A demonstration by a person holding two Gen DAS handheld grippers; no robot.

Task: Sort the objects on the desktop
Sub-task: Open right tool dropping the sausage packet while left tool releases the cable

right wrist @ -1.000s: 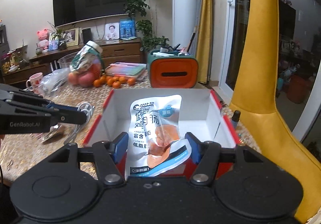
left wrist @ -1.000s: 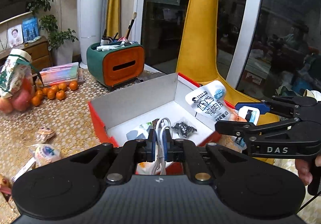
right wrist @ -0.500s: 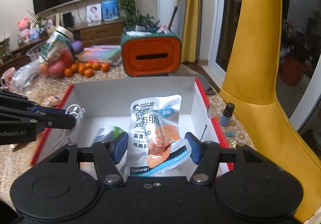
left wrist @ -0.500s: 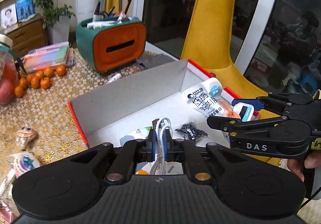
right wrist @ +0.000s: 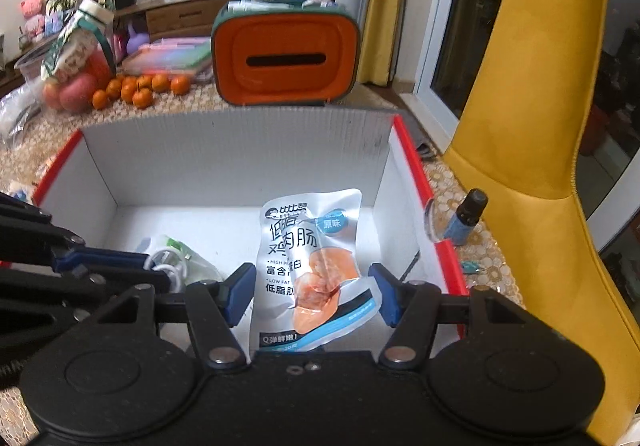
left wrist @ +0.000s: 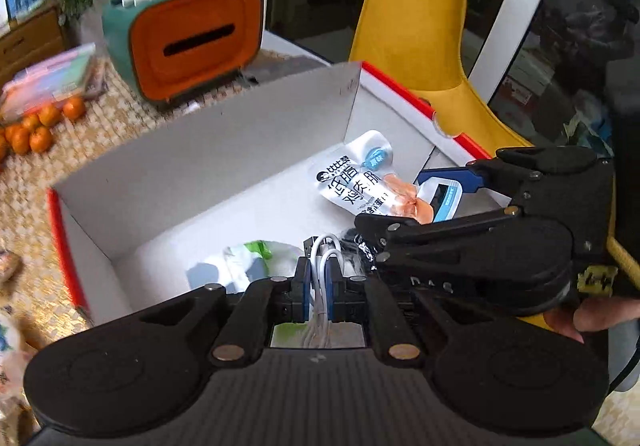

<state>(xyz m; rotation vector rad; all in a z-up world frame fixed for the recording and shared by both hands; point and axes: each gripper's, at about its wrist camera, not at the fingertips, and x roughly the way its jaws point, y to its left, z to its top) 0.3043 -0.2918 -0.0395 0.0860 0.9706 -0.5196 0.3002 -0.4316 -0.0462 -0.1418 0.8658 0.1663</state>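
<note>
A red box with white inside point(left wrist: 224, 150) stands on the table; it also shows in the right wrist view point(right wrist: 224, 166). My left gripper point(left wrist: 316, 286) is shut on a coiled white cable point(left wrist: 326, 250) and holds it over the box's near side. My right gripper point(right wrist: 312, 292) has its jaws wide apart around a white sausage snack pouch point(right wrist: 308, 258), which still stands between them inside the box; whether the pads touch it I cannot tell. The pouch point(left wrist: 360, 178) shows in the left wrist view too. A green-and-white packet point(left wrist: 252, 258) lies on the box floor.
An orange and green tissue box point(right wrist: 284, 50) with pens stands behind the red box. Small oranges point(right wrist: 136, 88) and bagged fruit point(right wrist: 76, 62) lie at back left. A small dark bottle point(right wrist: 466, 216) stands right of the box. A yellow chair point(right wrist: 540, 118) is close on the right.
Both grippers have moved forward and down over the box. The pouch now reaches into the box. The left gripper still holds the cable.
</note>
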